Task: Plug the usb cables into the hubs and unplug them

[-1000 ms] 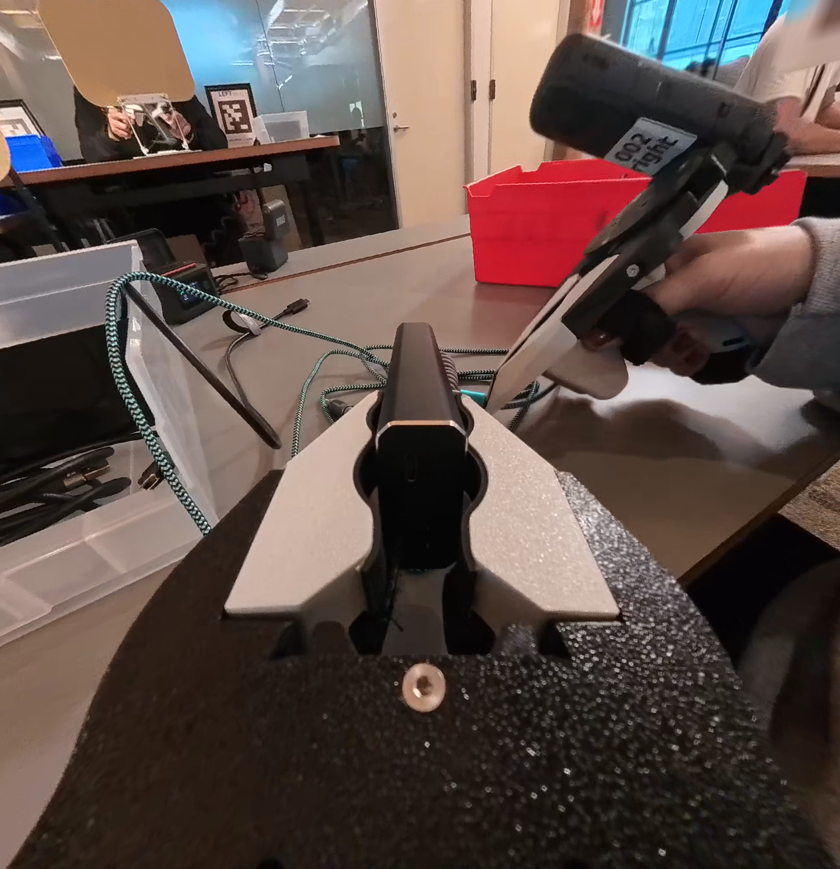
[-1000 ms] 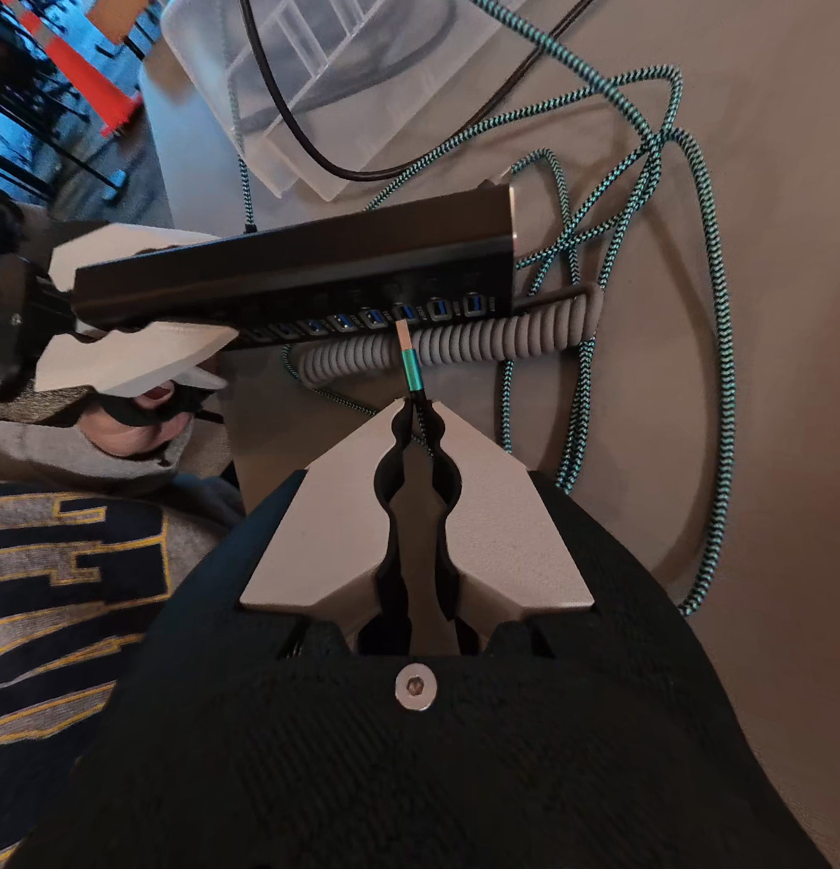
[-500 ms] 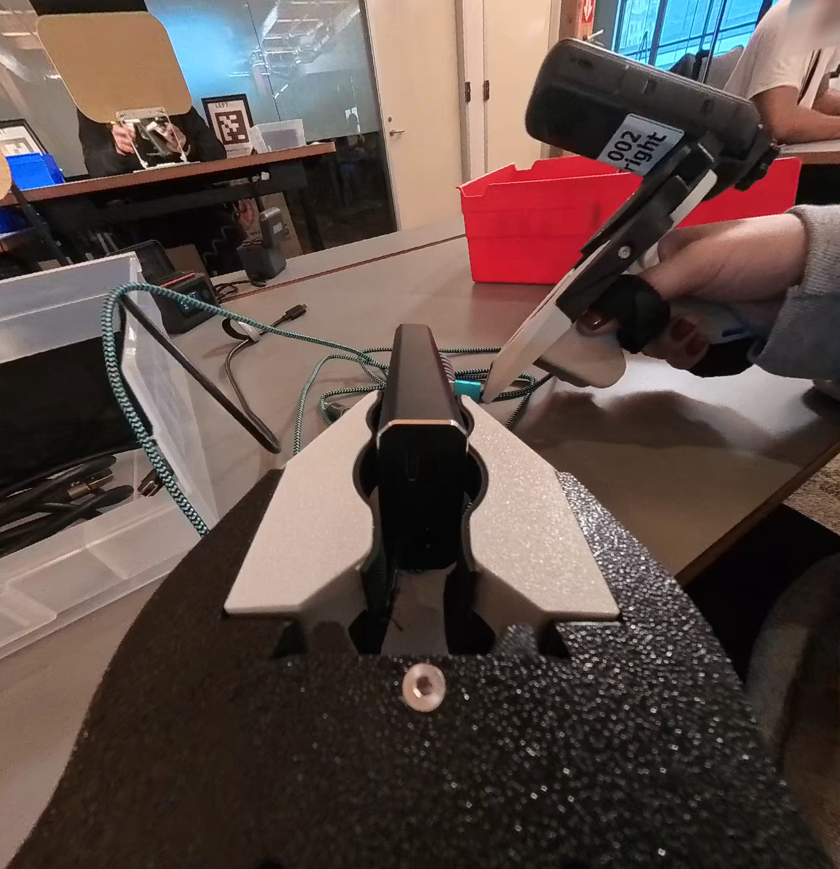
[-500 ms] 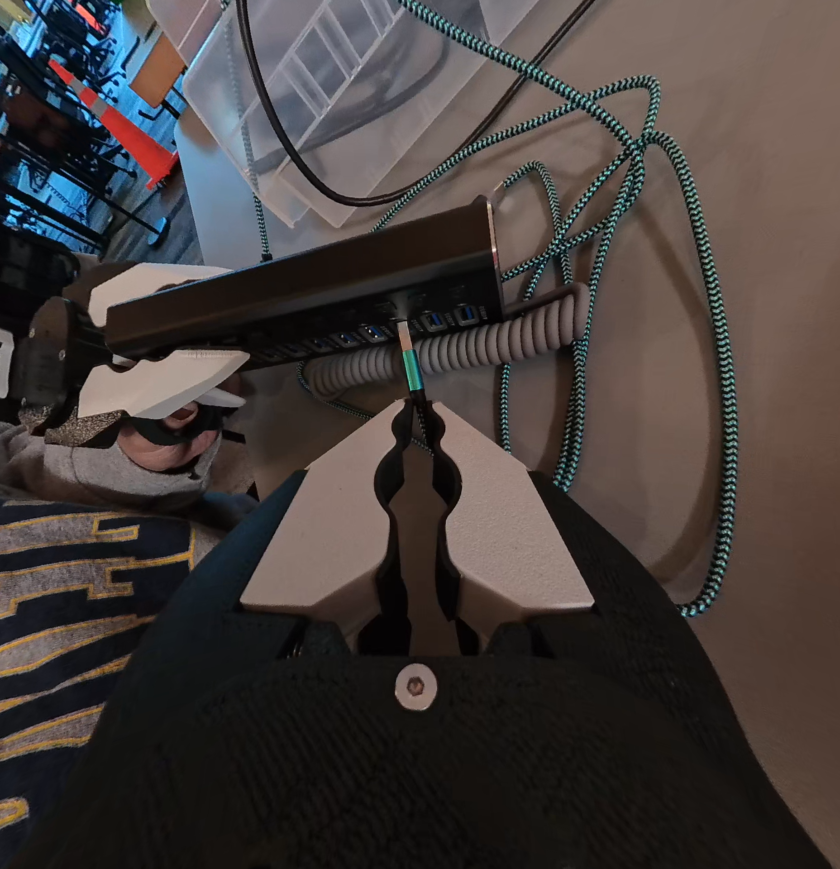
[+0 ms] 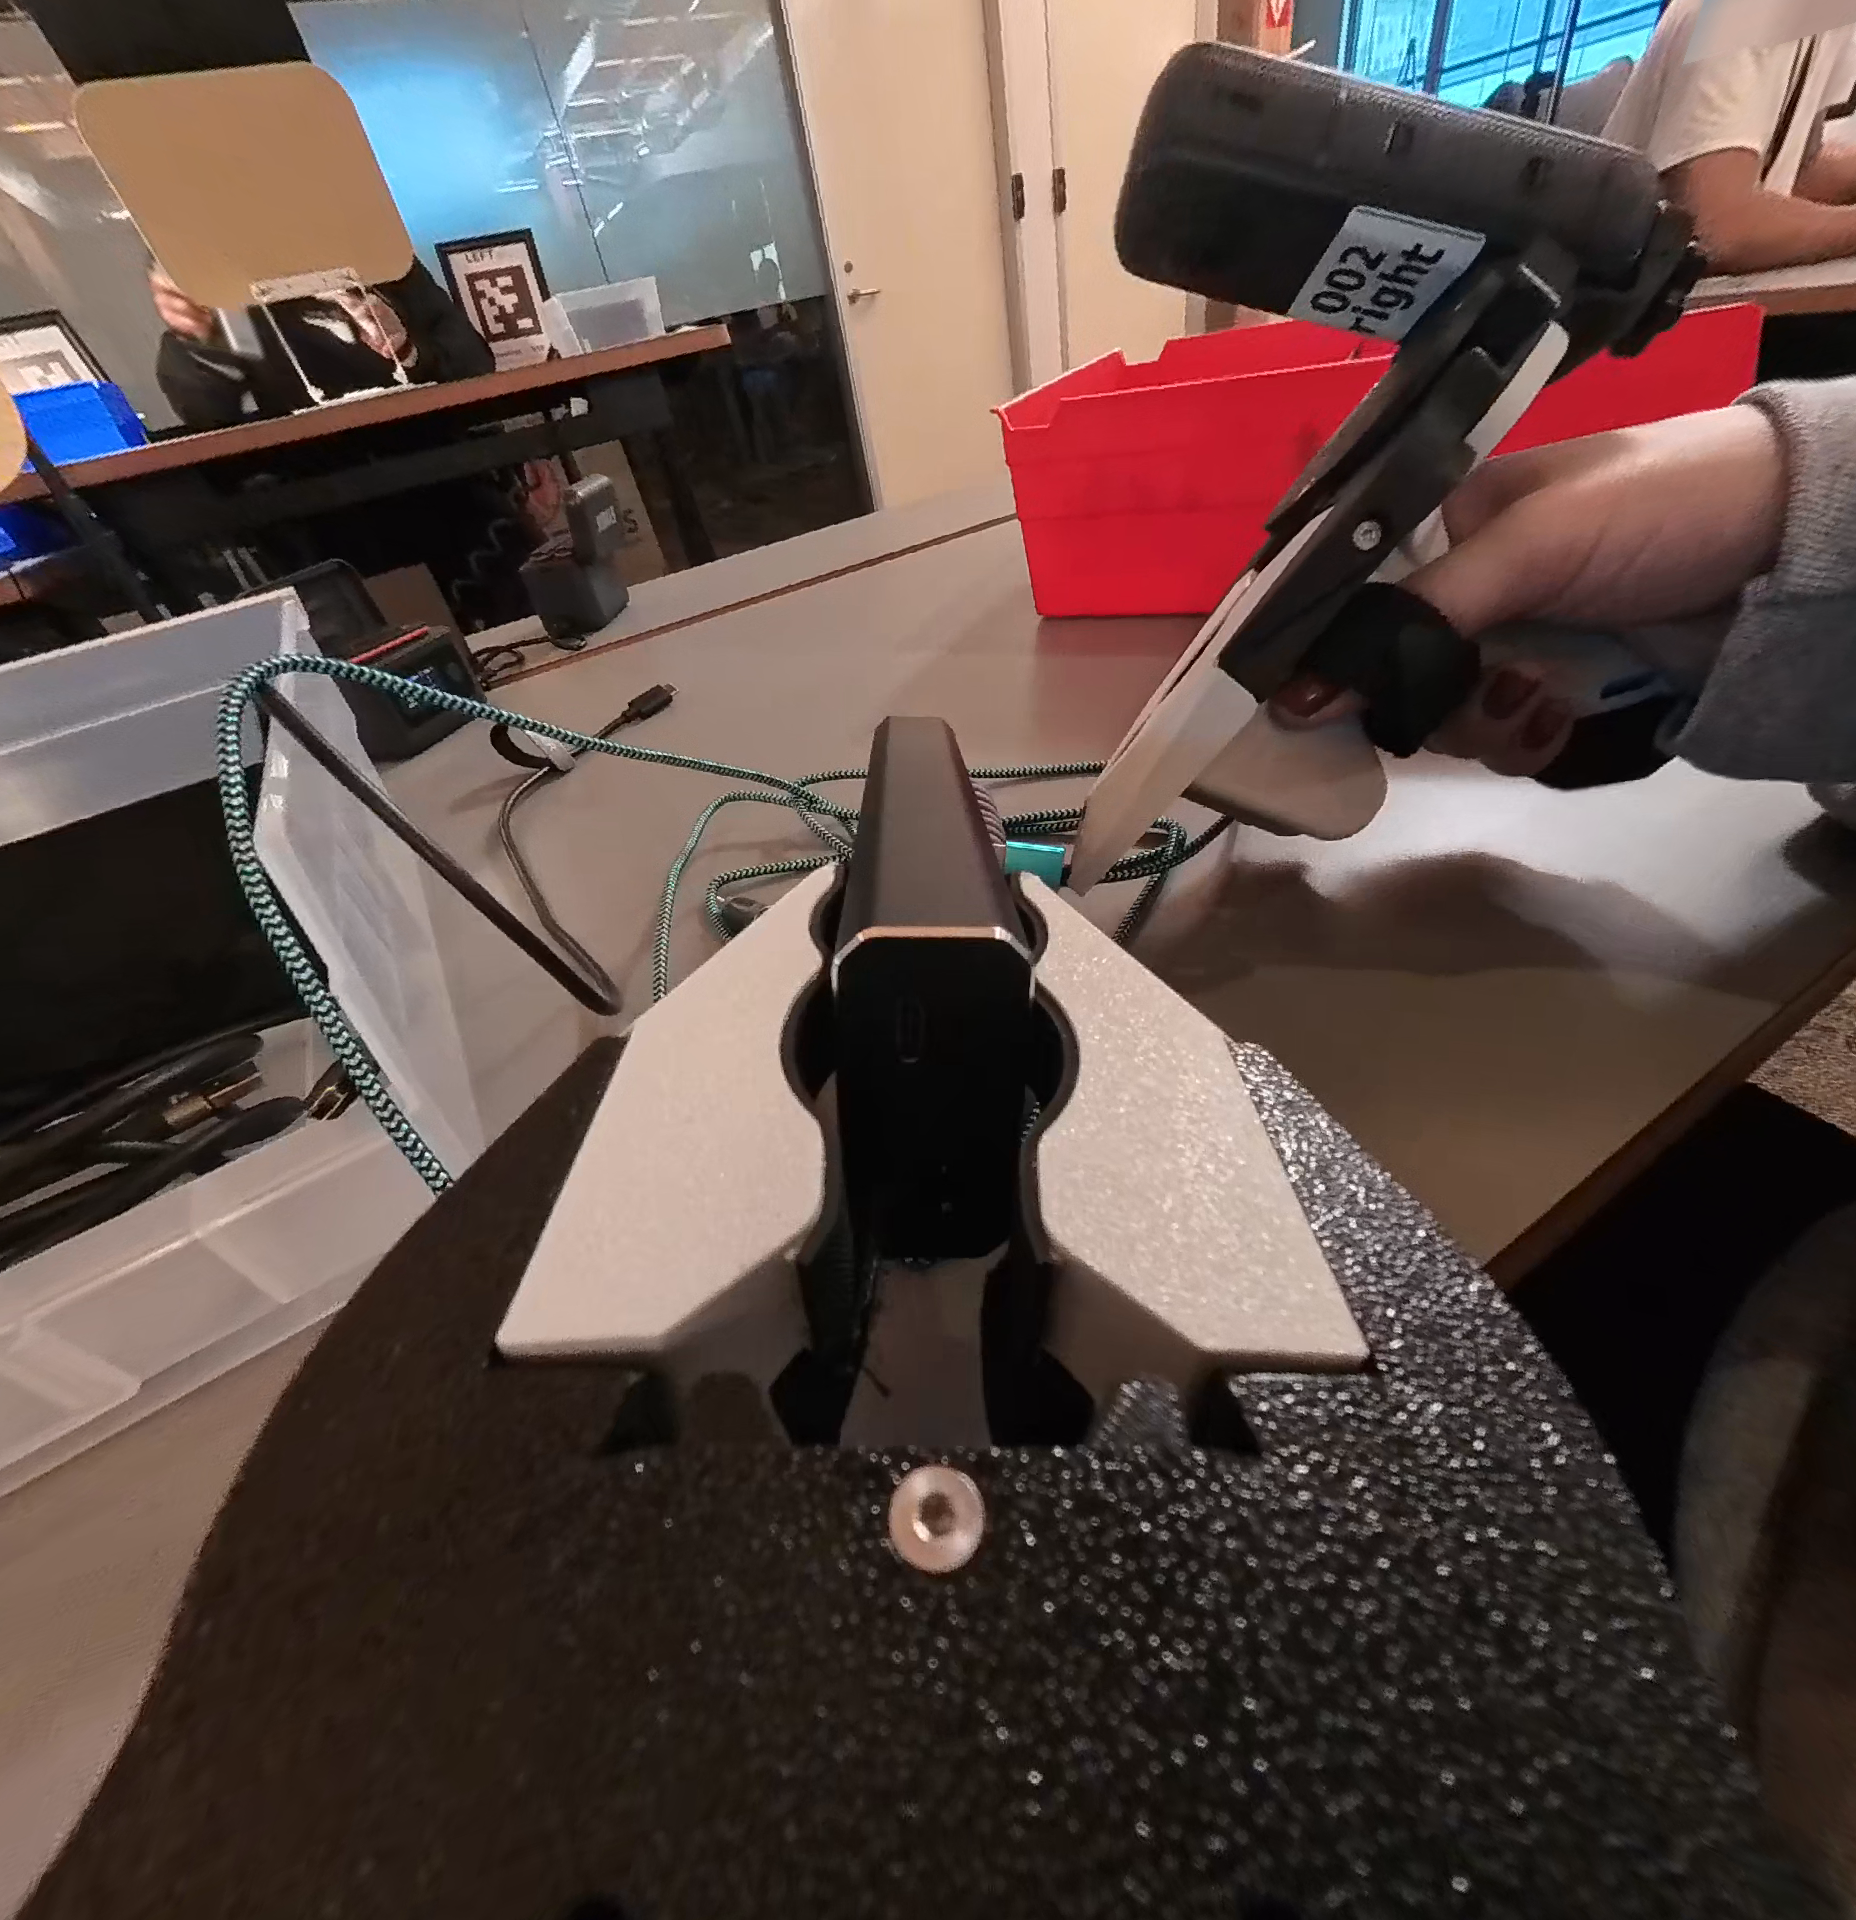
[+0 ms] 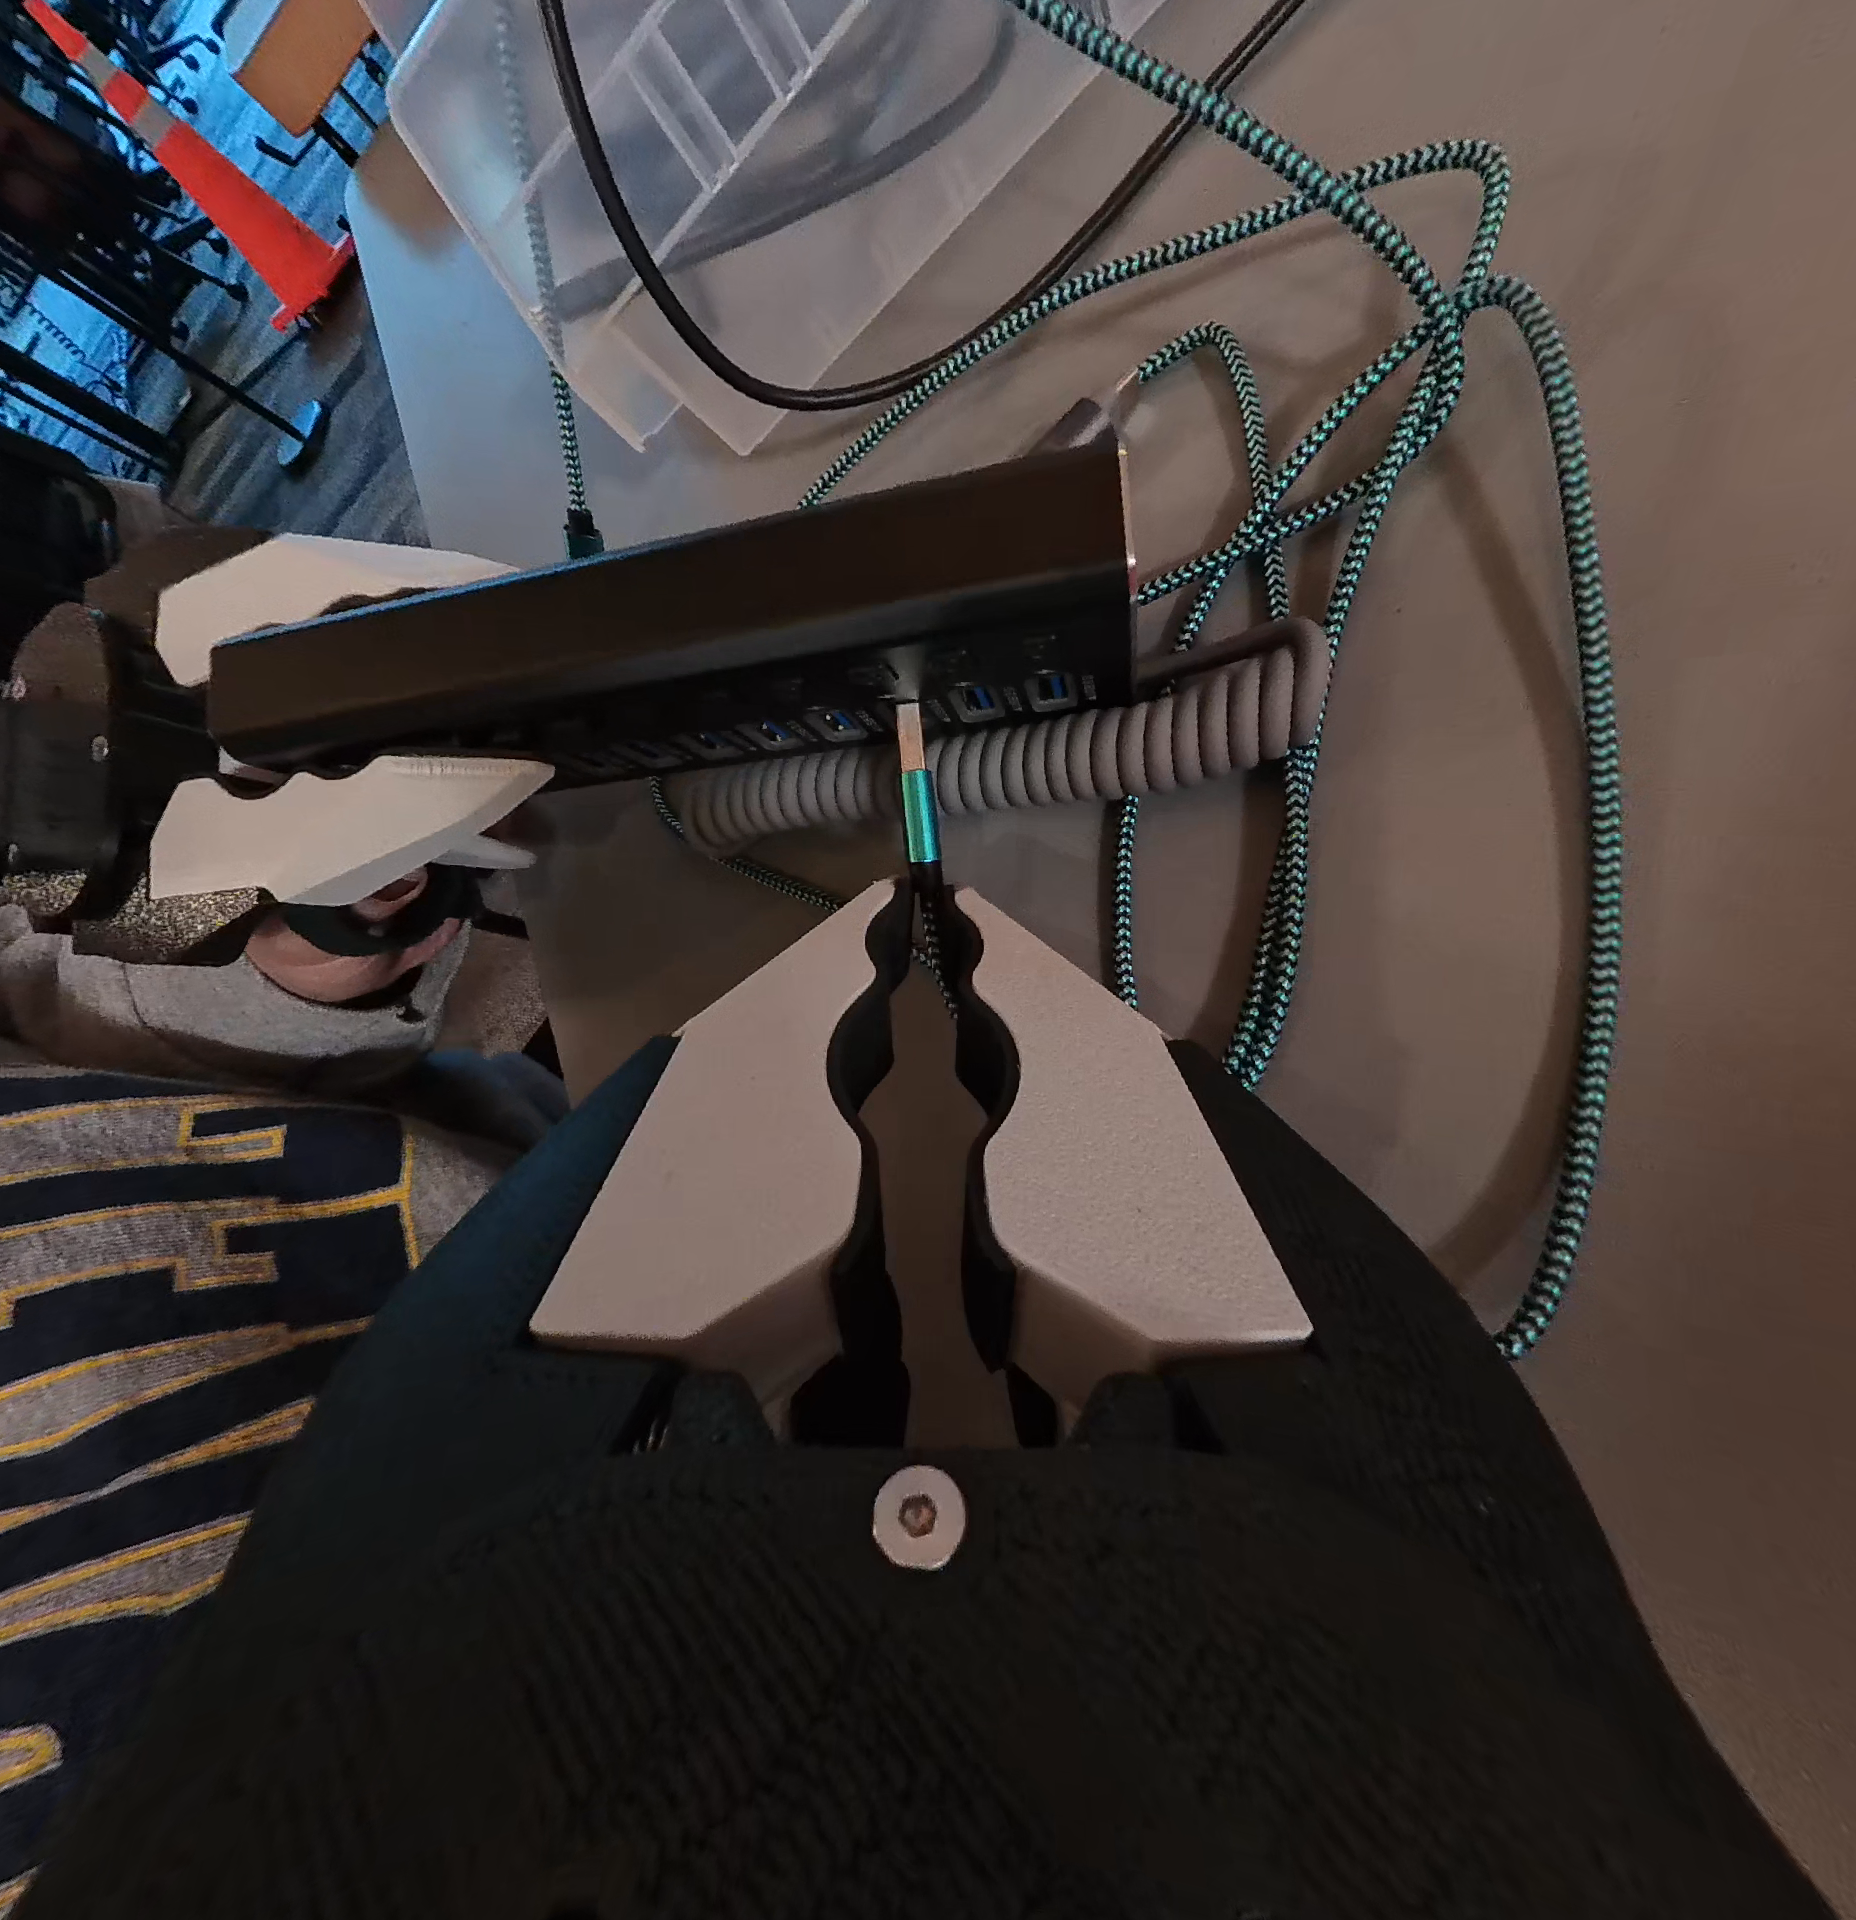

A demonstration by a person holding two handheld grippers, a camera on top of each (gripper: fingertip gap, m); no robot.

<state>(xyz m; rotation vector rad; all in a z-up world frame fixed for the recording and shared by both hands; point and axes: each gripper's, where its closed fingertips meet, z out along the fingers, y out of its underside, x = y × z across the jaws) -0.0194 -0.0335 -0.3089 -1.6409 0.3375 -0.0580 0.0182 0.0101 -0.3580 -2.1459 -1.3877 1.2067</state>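
While the left gripper [image 5: 929,1049] is clamping the near end of the black hub [image 5: 919,894] at frame centre of the left wrist view, the right gripper [image 5: 1075,883] is reaching in from the upper right, its tips by the teal plug [image 5: 1030,860] at the hub's right side. In the right wrist view, the right gripper [image 6: 919,899] is pinching the braided cable [image 6: 1558,727] just behind the plug [image 6: 919,816], whose metal tip is entering a port on the hub [image 6: 695,623] crossing mid-frame; the left gripper [image 6: 352,717] is holding the hub's left end above the grey table [image 6: 1682,312].

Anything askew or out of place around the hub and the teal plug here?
Nothing damaged. The teal plug meets the black hub squarely, its metal tip still partly showing. The only untidiness is the braided teal cable looped loosely over the table.
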